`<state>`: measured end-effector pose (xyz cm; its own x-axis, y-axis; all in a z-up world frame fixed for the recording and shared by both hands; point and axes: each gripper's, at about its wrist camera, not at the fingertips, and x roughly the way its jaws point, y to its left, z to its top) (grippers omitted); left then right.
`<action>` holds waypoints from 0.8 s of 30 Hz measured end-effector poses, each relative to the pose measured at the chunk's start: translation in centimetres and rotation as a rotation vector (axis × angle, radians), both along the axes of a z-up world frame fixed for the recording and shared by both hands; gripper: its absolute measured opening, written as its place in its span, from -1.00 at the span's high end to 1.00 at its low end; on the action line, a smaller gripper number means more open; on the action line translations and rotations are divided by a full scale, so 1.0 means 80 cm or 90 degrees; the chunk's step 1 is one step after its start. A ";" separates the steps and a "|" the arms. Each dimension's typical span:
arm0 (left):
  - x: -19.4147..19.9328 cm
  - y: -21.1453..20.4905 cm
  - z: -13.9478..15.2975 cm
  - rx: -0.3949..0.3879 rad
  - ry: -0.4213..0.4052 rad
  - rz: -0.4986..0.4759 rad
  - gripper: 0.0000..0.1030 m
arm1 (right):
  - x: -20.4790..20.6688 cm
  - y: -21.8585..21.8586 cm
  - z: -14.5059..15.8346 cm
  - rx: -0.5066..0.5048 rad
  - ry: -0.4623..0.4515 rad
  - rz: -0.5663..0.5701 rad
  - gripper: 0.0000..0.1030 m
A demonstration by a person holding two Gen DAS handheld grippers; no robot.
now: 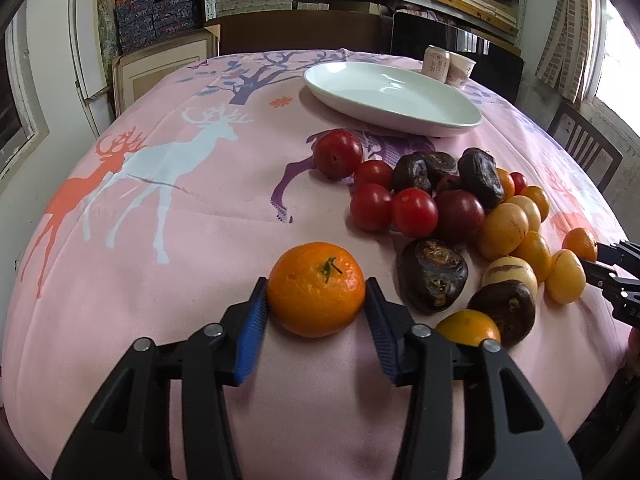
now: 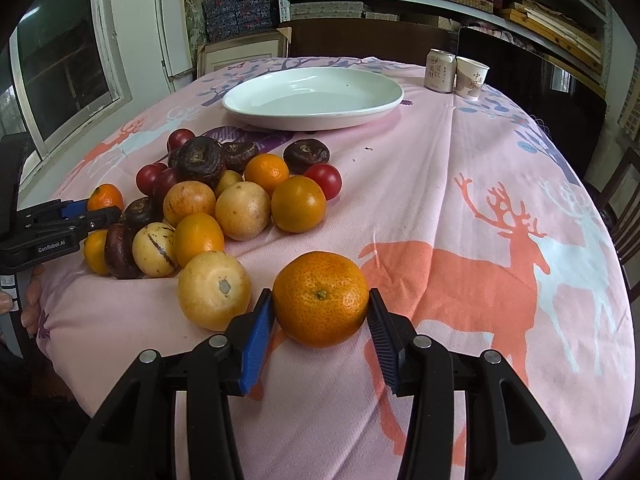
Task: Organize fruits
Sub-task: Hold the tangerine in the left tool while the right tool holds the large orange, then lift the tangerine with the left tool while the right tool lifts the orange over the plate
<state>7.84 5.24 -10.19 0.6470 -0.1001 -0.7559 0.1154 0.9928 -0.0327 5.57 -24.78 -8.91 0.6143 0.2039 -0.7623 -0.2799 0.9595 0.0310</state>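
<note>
My main worry was the round skins: each mandarin was pinched only at its widest line by narrow pads, so a quick lift or a tilt of the wrist could have let one roll out and run across the sloping pink tablecloth toward the edge. On the right I also judged the pale yellow fruit a risk, since it sat just beside the blue pad and a sideways swing could have knocked it into the heap. The fruit pile of tomatoes, dark chestnut-like pieces and small oranges lay loosely stacked, so any bump might have scattered it. The white plate stood empty, well beyond the pile, so I expected a carry over the heap, where a drop would do the most harm.

The left gripper was partly closed, both pads pressed against the sides of a stem-up mandarin that rested on the cloth, apart from the pile. The right gripper stood likewise, clamped on a second mandarin near the table's front edge. Neither fruit looked lifted clear yet, though I could not be sure
</note>
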 end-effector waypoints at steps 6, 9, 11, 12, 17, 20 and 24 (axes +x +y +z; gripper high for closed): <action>0.000 0.003 -0.001 -0.009 0.000 0.002 0.12 | 0.000 -0.002 0.000 0.012 0.001 -0.003 0.08; 0.000 0.004 -0.001 -0.010 -0.001 0.001 0.12 | -0.001 -0.003 0.000 0.016 -0.001 -0.004 0.08; 0.000 0.004 -0.001 -0.010 -0.001 0.002 0.12 | -0.001 -0.004 0.000 0.020 -0.001 -0.005 0.08; 0.000 0.004 -0.001 -0.011 -0.001 0.002 0.12 | -0.001 -0.004 0.000 0.022 -0.001 -0.006 0.08; -0.002 0.004 -0.001 -0.015 -0.003 0.002 0.12 | -0.002 -0.006 0.000 0.030 0.001 -0.010 0.08; -0.004 0.005 -0.001 -0.018 -0.005 0.001 0.12 | -0.002 -0.007 0.001 0.035 0.002 -0.012 0.08; -0.005 0.006 -0.001 -0.026 -0.007 0.001 0.12 | -0.002 -0.012 0.001 0.054 0.005 -0.016 0.09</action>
